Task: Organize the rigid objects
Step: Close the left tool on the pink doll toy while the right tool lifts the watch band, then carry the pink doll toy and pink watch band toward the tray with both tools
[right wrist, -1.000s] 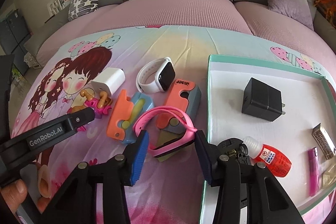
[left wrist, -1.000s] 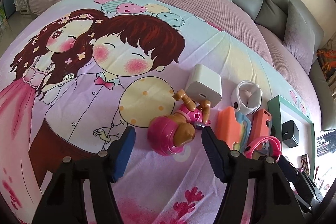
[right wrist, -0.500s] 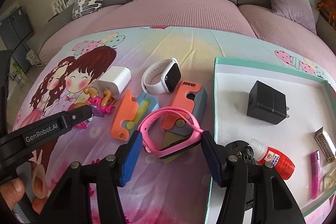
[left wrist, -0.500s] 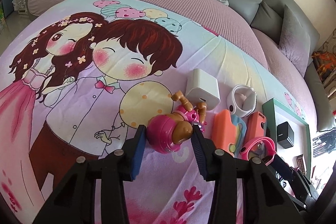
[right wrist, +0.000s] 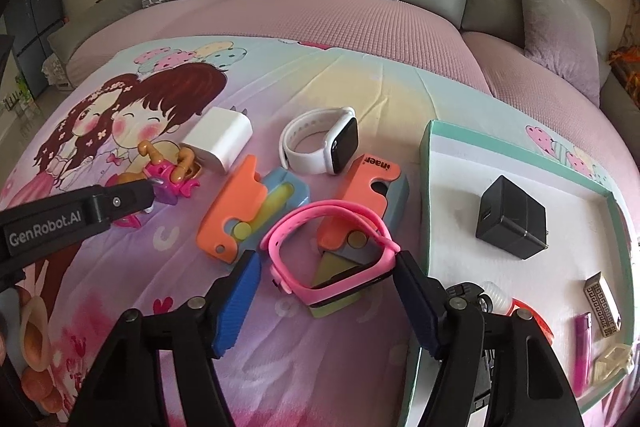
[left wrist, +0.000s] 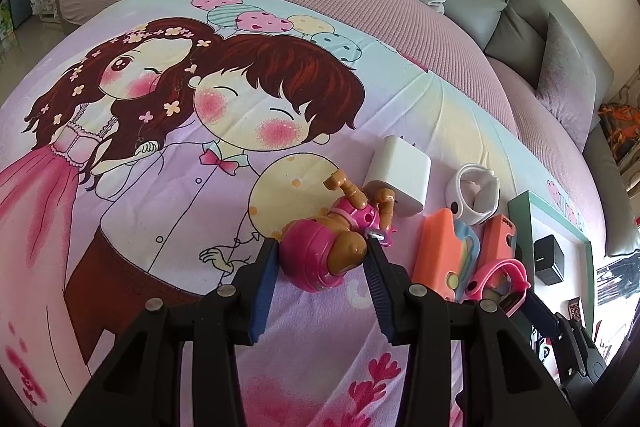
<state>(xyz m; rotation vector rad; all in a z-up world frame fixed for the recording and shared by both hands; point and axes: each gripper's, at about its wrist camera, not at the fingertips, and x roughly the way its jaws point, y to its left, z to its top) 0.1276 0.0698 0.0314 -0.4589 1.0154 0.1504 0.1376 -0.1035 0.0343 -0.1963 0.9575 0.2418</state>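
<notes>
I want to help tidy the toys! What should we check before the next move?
1. Left gripper jaws pressed on the pink toy figure: ok.
2. Right gripper jaws are opening, pink watch between them, not clamped: ok.
3. Free space in the tray beside the black charger: ok.
4. White charger touches the figure's feet: cannot tell.
5. Grip firm enough to lift: cannot tell.

Red glue bottle (right wrist: 524, 311) mostly hidden behind the right gripper's finger (right wrist: 472, 331), label unreadable. Pink toy figure (right wrist: 170, 183) partly covered by the left gripper's arm (right wrist: 76, 215) in the right wrist view. Small patterned box (left wrist: 575, 308) too small to identify, cream item (right wrist: 612, 363) cut off at frame edge.
</notes>
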